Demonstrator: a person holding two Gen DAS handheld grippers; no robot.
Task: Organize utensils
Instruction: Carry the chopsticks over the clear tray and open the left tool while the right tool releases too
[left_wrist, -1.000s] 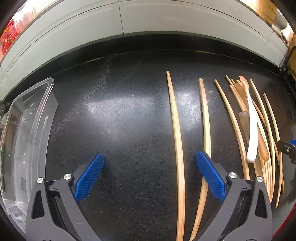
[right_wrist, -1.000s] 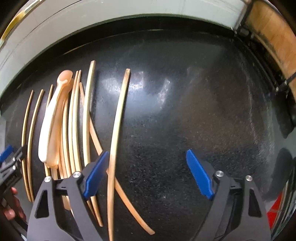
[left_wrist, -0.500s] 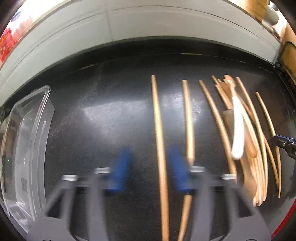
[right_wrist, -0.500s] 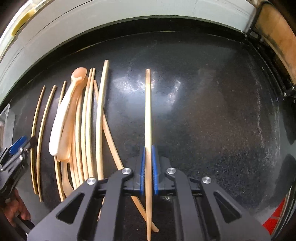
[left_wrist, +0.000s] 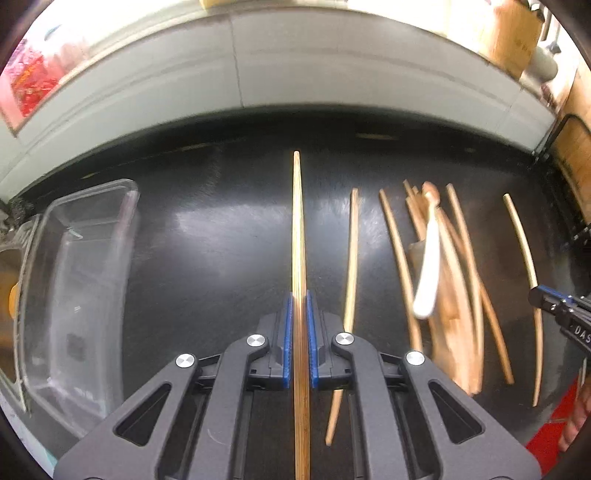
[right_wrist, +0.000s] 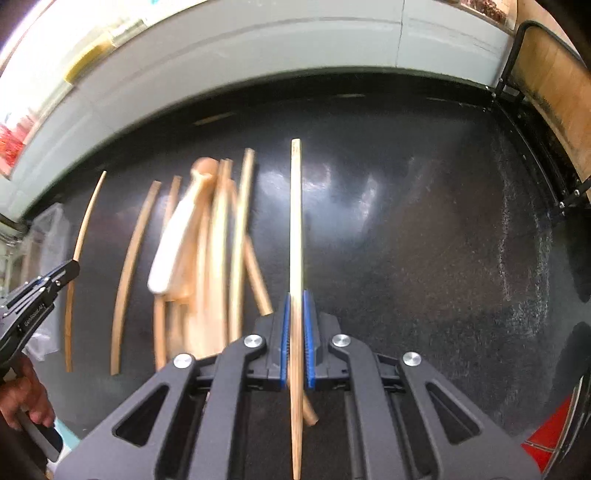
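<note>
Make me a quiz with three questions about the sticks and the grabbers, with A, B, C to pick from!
1. Where is the clear plastic container in the left wrist view?
A. left of the gripped stick
B. right of the white spoon
C. on top of the pile

2. What colour are the gripper pads?
A. red
B. blue
C. green

3. What is the right gripper doing?
A. hanging open
B. clamping a spoon
C. clamping one wooden chopstick

Answers: 1 A, the container sits at the left edge while the left gripper holds its own light wooden chopstick mid-frame. 2 B, blue strips line both fingers. 3 C, the pads press the stick from both sides.
</note>
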